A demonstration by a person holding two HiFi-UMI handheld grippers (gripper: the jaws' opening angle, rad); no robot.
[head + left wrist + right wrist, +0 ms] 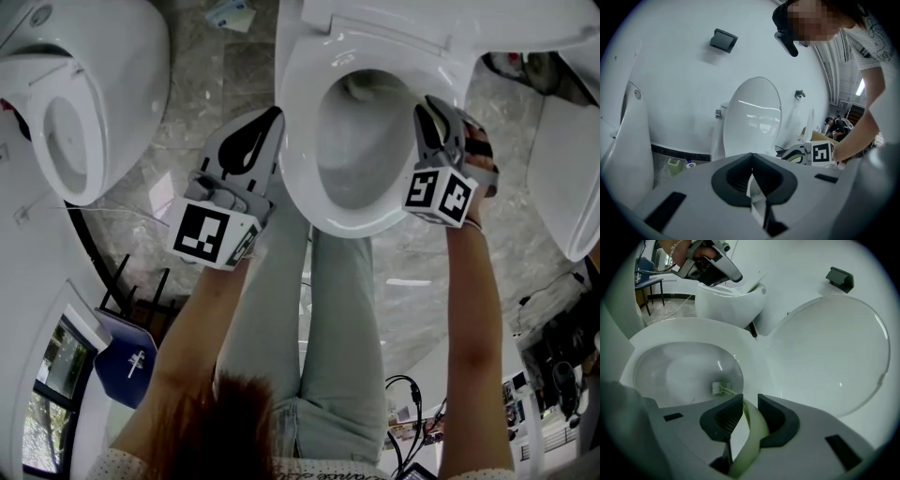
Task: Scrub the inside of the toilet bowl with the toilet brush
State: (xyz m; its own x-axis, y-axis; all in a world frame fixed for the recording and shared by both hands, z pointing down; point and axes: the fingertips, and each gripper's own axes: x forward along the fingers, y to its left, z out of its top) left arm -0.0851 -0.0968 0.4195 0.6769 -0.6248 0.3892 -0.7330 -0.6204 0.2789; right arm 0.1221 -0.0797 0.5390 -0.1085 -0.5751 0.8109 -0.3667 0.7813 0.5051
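The white toilet bowl [298, 183] stands open below me, its lid [834, 357] raised against the wall. My right gripper [428, 108] hangs over the bowl's right rim. In the right gripper view it [750, 411] is shut on the pale green handle of the toilet brush [752, 427]. The brush's white bristle head [721, 388] rests low inside the bowl [679, 371], near the drain. My left gripper [270, 120] hovers just left of the seat rim, jaws together with nothing held. In the left gripper view it [752, 180] faces the raised lid [752, 117].
A second toilet [66, 122] stands to the left and a third [572, 169] to the right. My legs in jeans [319, 319] are in front of the bowl. A blue chair [131, 361] and cables [412, 412] lie behind. A green bottle [674, 165] sits by the wall.
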